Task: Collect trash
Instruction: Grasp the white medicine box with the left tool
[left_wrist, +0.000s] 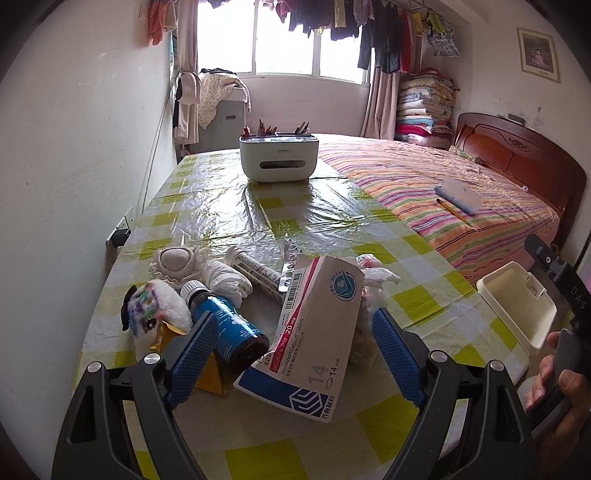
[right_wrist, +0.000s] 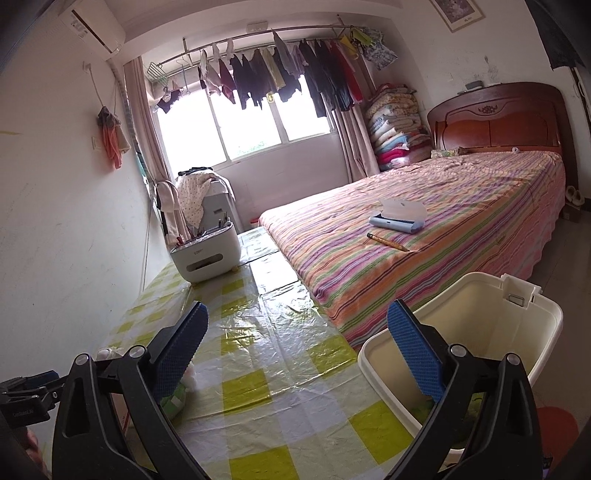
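In the left wrist view my left gripper (left_wrist: 295, 328) is open, its fingers on either side of a flattened medicine box (left_wrist: 314, 332) that lies on the checked table (left_wrist: 424, 295). A dark bottle with a blue label (left_wrist: 229, 328) lies just left of the box. Behind them lie a tablet tube (left_wrist: 258, 273), crumpled white tissue (left_wrist: 229, 280), a plastic bag (left_wrist: 373, 284) and a fluffy white item (left_wrist: 159, 310). A cream bin (left_wrist: 517, 310) stands at the table's right edge. In the right wrist view my right gripper (right_wrist: 295, 332) is open and empty, with the bin (right_wrist: 480, 317) beside its right finger.
A white tissue-box organizer (left_wrist: 279, 157) with pens stands at the far end of the table. A bed with a striped cover (right_wrist: 424, 229) lies to the right, with a pencil (right_wrist: 388, 242) and a blue case (right_wrist: 399, 218) on it. A white wall runs along the left.
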